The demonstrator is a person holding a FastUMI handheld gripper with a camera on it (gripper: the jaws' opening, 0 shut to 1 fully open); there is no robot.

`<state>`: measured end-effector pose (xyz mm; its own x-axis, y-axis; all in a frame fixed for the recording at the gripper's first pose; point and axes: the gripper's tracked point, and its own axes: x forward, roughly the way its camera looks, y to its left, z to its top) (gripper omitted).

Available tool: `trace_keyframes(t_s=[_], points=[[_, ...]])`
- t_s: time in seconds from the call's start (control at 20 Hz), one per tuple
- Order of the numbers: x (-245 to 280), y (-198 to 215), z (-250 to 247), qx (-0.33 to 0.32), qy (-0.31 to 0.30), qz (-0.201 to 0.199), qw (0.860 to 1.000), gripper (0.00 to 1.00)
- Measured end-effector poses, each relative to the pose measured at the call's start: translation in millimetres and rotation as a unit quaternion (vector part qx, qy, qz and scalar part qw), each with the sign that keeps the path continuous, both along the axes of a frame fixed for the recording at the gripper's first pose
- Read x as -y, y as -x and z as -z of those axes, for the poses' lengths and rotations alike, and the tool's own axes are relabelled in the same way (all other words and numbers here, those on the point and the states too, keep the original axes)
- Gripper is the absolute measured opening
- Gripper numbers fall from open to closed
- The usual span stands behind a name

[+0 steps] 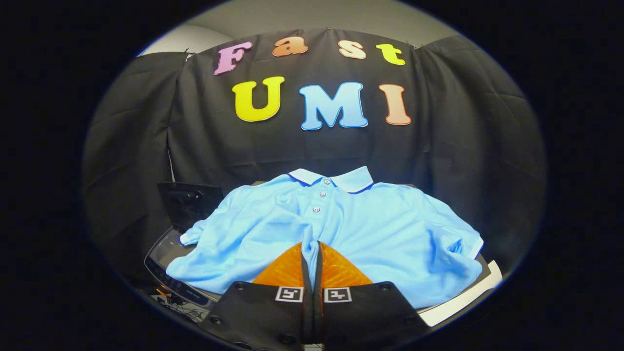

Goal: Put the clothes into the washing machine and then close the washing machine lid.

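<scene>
gripper [312,246]: fingers pinched together on a fold of the light blue polo shirt [341,229] near its hem | shirt: spread flat over the washing machine [168,265], collar farthest from fingers | machine lid [187,202]: raised at shirt's left sleeve

I see the polo shirt [370,229], light blue with a pale collar edged in dark blue and three buttons down its placket. It lies spread out flat, front up, collar toward the booth wall and hem toward me, both short sleeves fanned out to the sides with some creasing at the right one. It covers most of the top of the washing machine [168,261], whose grey control panel shows past the left sleeve. The lid [187,202], dark, stands raised behind that sleeve. A narrow fold of the shirt's hem is pinched up between my nearly closed jaws.
</scene>
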<state>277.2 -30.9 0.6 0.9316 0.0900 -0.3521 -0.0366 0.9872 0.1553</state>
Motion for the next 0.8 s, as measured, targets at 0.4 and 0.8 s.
trace_keyframes(t_s=[0.4, 0.8], points=[[10.4, -10.0, -69.1, 0.046, -0.039, 0.005, 0.998, 0.02], [-4.0, -28.5, -141.6, 0.088, -0.049, -0.032, 0.994, 0.01]])
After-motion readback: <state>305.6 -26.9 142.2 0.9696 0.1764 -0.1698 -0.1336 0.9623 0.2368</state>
